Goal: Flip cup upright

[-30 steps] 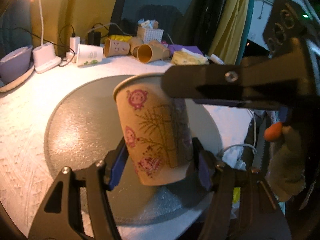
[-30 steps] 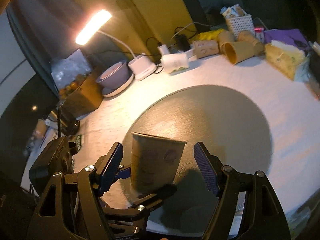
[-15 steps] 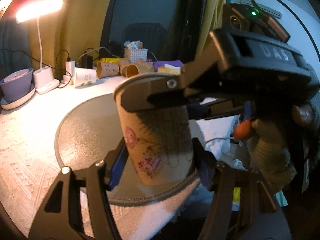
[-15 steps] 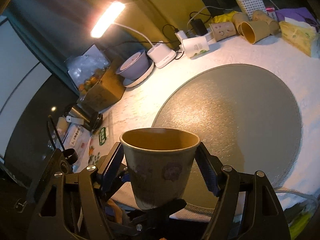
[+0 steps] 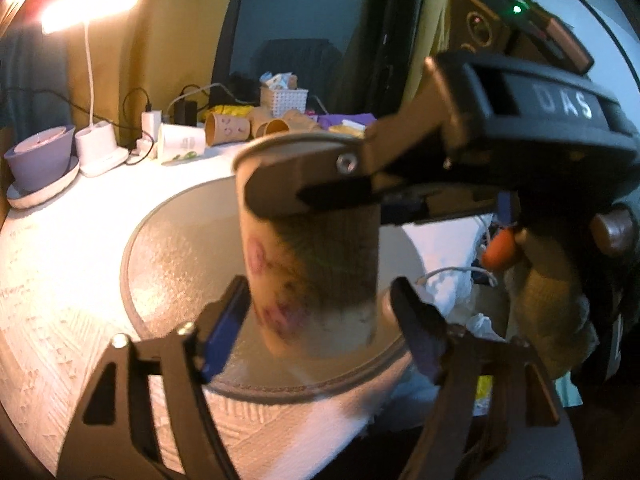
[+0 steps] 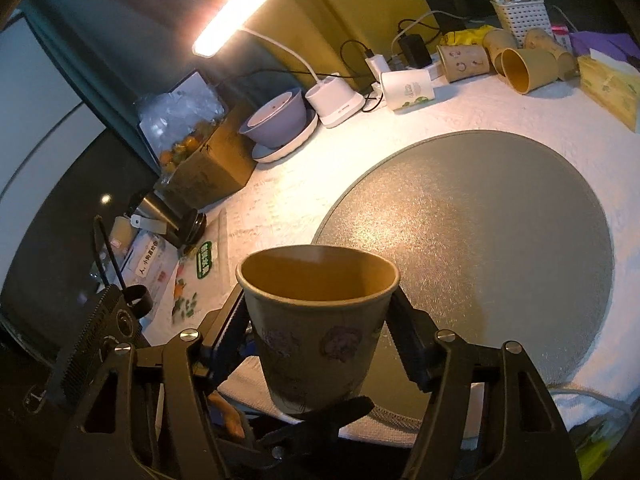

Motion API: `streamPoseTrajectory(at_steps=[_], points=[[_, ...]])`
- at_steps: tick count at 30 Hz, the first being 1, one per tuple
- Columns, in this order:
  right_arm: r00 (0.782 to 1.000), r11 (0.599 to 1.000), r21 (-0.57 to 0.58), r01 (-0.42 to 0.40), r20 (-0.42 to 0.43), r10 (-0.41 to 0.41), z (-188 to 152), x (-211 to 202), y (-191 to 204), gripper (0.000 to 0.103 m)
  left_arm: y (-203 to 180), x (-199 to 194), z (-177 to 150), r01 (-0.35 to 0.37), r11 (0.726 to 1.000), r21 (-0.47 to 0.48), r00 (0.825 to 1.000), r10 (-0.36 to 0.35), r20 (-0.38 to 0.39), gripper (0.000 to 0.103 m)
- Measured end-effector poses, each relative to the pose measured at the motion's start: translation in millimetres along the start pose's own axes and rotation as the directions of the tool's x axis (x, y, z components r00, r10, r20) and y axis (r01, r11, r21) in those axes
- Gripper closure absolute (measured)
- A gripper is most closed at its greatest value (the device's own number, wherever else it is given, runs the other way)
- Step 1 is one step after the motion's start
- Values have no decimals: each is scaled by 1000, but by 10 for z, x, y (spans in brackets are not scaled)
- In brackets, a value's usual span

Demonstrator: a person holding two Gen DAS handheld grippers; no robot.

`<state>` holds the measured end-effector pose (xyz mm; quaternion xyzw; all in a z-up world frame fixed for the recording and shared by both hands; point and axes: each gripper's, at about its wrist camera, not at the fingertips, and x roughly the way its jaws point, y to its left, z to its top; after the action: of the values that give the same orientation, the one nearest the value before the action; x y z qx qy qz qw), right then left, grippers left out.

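A tan paper cup (image 5: 312,280) with pink flower prints is upright, mouth up, held in the air over the near edge of the round grey mat (image 5: 180,248). My right gripper (image 6: 318,320) is shut on the cup (image 6: 316,328) near its rim; in the left wrist view its black finger (image 5: 320,188) crosses the cup's top. My left gripper (image 5: 320,320) is open, its blue pads a little apart from the cup's lower sides.
A white textured cloth (image 6: 360,152) covers the table. At the back stand a lit desk lamp (image 6: 230,20), a purple bowl on a plate (image 6: 280,120), several paper cups lying on their sides (image 6: 520,64), a white basket (image 6: 520,12) and chargers. A brown box (image 6: 208,168) sits at the left edge.
The right gripper closed on the cup near its rim. The left gripper opened and let go. Both views rose above the table with the cup.
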<state>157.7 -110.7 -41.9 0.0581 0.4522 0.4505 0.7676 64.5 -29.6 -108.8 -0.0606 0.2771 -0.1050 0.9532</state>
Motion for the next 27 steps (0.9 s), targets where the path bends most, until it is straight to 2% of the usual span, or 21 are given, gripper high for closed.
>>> streamPoseTrajectory(at_steps=[8,13,24,27], points=[[993,993,-36,113,42,-111,123,67,-44,33,140,171,1,-27,999,-27,997,25,-72,29],[982,981,-58,184,62,-180,213,164,-132,33,311,336,60,-65,996,-59,985,55,-166,29],[956,962,-20,274,114,-270,469,300,-431,33,667,413,243,-109,986,-127,985,89,-150,29],[941,946,-49,321,134,-312,507,357,-442,33,783,469,264,-124,980,-154,983,100,-153,29]])
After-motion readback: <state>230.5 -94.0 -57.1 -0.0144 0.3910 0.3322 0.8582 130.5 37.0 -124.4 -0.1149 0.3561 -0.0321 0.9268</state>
